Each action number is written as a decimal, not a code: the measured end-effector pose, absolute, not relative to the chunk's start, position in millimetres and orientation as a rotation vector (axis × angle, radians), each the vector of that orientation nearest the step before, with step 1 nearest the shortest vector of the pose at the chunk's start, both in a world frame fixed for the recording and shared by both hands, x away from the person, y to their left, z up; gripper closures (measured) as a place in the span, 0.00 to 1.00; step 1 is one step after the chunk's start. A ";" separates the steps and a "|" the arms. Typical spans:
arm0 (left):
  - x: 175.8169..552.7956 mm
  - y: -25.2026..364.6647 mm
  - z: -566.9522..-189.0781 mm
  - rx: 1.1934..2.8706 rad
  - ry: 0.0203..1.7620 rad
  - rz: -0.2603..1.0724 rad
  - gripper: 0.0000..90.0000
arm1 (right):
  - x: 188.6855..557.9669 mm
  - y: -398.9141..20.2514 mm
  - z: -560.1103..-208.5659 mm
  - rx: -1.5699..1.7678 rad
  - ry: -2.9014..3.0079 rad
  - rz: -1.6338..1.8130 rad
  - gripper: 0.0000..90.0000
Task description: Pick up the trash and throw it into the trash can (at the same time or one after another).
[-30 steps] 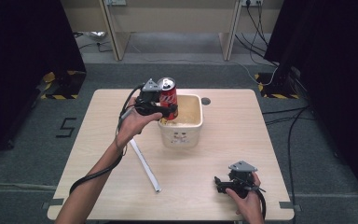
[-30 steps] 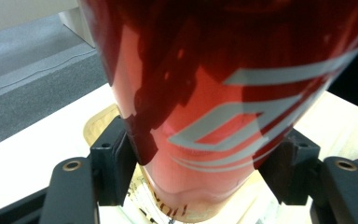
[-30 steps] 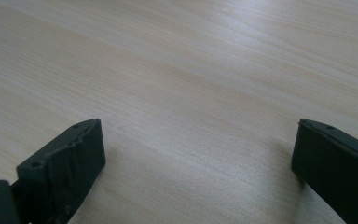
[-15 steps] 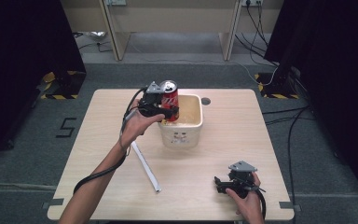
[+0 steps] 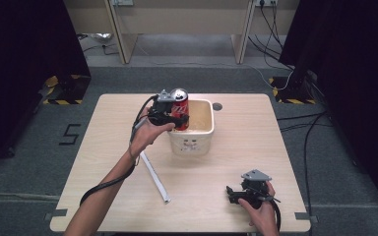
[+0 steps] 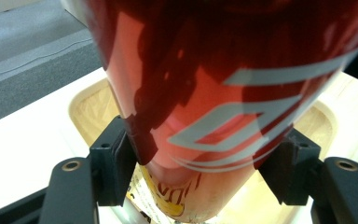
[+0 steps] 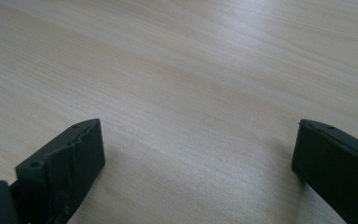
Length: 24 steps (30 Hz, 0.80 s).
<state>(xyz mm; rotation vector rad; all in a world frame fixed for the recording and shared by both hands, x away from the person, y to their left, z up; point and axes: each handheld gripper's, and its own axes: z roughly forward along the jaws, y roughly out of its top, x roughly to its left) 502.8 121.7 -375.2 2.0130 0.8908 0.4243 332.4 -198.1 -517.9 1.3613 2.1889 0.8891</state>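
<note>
The wooden table (image 5: 103, 162) carries everything, and the cream tub (image 5: 199, 137) stands a little behind its middle, nearer the far edge than the near one, mouth up so that things can be dropped straight in. Over the tub's left rim hangs the red can (image 5: 179, 109), upright, its base just inside the opening; it is clamped across its body, which keeps it level for lowering. The left gripper (image 5: 173, 117) has it: in the left gripper view both pads press on the can's (image 6: 223, 93) sides, the jaws standing fairly wide because the can is wide, with the tub's pale inside (image 6: 91, 109) showing beneath. My judgement is that the can is being set down into the tub. The right gripper (image 5: 232, 192) rests near the table's near right corner, well apart from the work, jaws wide and holding nothing. A thin white strip (image 5: 153, 176) lies slantwise towards the near edge, left of centre, untouched.
</note>
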 end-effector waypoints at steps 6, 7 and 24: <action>504.1 124.5 -382.5 2.017 0.902 0.420 0.37 | 332.4 -198.1 -517.9 1.361 2.189 0.889 0.03; 504.3 125.2 -383.2 2.020 0.901 0.420 0.37 | 332.4 -198.0 -517.9 1.362 2.189 0.889 0.03; 505.5 126.6 -383.9 2.007 0.896 0.426 0.35 | 332.5 -197.8 -517.9 1.363 2.189 0.891 0.03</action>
